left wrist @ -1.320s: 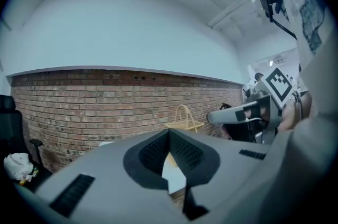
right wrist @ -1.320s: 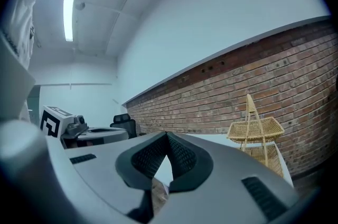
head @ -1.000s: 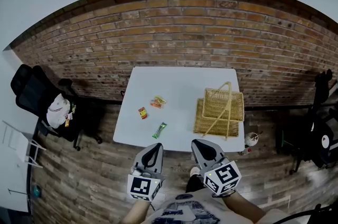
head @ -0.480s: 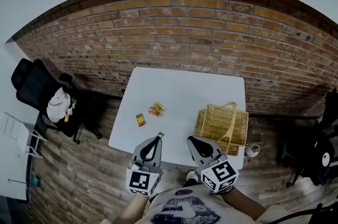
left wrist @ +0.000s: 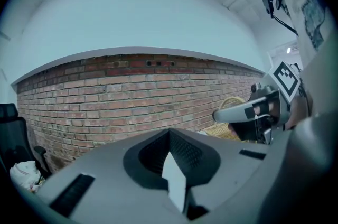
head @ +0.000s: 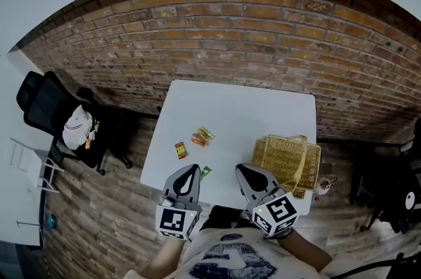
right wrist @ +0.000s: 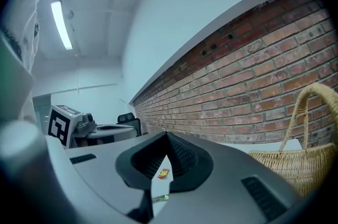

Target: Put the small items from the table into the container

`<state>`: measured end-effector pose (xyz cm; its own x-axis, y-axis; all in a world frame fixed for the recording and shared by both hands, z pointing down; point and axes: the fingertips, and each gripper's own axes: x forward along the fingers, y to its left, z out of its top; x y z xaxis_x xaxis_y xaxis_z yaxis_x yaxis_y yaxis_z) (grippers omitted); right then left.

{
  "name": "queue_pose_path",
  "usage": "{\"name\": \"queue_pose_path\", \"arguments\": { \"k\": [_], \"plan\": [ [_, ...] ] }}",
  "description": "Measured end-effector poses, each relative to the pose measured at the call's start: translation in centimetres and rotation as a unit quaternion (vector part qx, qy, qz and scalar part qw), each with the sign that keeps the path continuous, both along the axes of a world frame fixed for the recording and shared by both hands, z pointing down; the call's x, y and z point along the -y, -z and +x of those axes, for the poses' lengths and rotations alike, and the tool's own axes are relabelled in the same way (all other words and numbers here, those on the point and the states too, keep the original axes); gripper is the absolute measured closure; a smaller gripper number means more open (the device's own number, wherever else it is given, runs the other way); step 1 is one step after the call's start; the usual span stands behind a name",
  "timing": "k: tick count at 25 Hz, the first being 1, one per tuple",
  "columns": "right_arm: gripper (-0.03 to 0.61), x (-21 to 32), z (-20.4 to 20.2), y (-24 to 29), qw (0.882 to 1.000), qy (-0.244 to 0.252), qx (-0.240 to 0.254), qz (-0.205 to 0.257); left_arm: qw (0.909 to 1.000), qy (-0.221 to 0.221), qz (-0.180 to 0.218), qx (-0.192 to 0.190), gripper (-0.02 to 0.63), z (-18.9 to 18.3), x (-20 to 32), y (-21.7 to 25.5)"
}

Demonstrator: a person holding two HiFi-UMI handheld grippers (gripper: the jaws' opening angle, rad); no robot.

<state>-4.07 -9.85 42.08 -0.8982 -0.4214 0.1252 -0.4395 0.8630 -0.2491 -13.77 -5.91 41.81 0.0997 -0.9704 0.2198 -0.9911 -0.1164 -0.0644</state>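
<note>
Both grippers closed, empty. Green packet sits just ahead-right of left gripper, nearer it than right gripper

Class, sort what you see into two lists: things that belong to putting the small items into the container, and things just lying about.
Belongs to the job: white table, wicker basket, red packet, orange packet, green packet, left gripper, right gripper.

Just lying about: black chair, white bag on it.

White table: small packets, wicker basket (right side)
</note>
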Motion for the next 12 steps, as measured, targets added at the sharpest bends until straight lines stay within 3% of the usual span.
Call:
{"name": "queue_pose_path", "arguments": {
  "k": [12],
  "plan": [
    [0.558, 4.2, -4.6, -0.6, 0.996, -0.081, -0.019, -0.002, 0.9972, -0.074, -0.001, -0.003, 0.574, -5.7, 5.1, -1.3]
  ]
}}
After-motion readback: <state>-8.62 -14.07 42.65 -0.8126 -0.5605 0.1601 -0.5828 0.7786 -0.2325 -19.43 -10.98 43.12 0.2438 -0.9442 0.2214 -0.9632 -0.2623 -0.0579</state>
